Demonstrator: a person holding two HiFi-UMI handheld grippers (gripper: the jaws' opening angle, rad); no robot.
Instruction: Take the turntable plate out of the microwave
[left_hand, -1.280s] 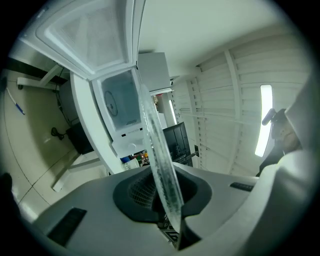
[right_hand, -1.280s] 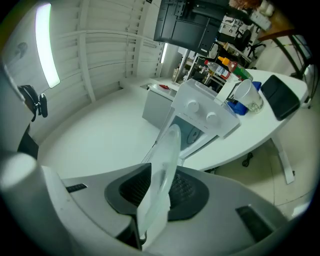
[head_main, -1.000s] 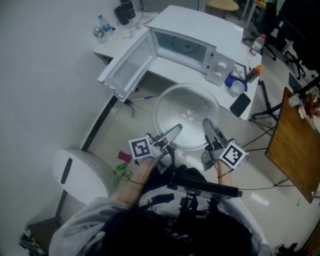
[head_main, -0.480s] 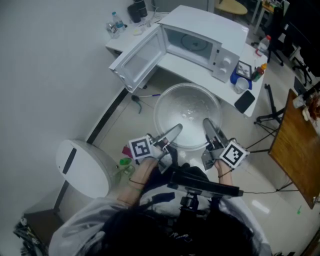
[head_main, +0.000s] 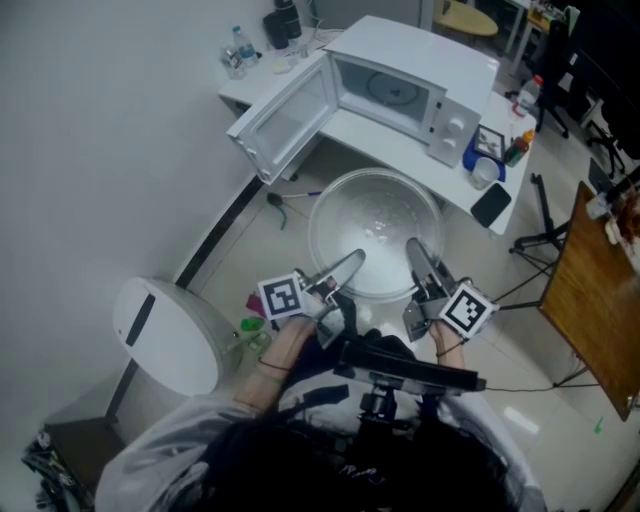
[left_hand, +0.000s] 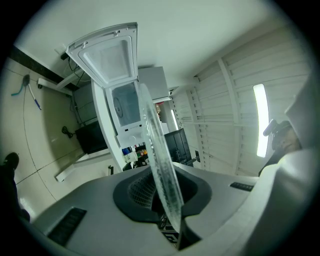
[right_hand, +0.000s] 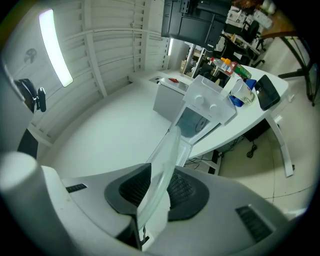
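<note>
The clear glass turntable plate (head_main: 375, 230) is out of the microwave and hangs over the floor in front of the white table (head_main: 350, 128). My left gripper (head_main: 350, 264) is shut on its near left rim. My right gripper (head_main: 414, 250) is shut on its near right rim. In the left gripper view the plate (left_hand: 157, 165) stands edge-on between the dark pads (left_hand: 140, 192). The right gripper view shows the same, the plate (right_hand: 162, 170) clamped between the pads (right_hand: 185, 192). The white microwave (head_main: 400, 85) stands behind with its door (head_main: 285, 115) swung wide open to the left.
A black phone (head_main: 492, 203), a blue cup (head_main: 482, 165) and bottles (head_main: 238, 50) sit on the table. A white rounded bin (head_main: 165, 335) stands at the left on the floor, with small green litter (head_main: 250, 328) beside it. A wooden board (head_main: 600, 300) stands at the right.
Both grippers and the plate have drawn a little farther back from the table and microwave. Both grips on the rim look the same.
</note>
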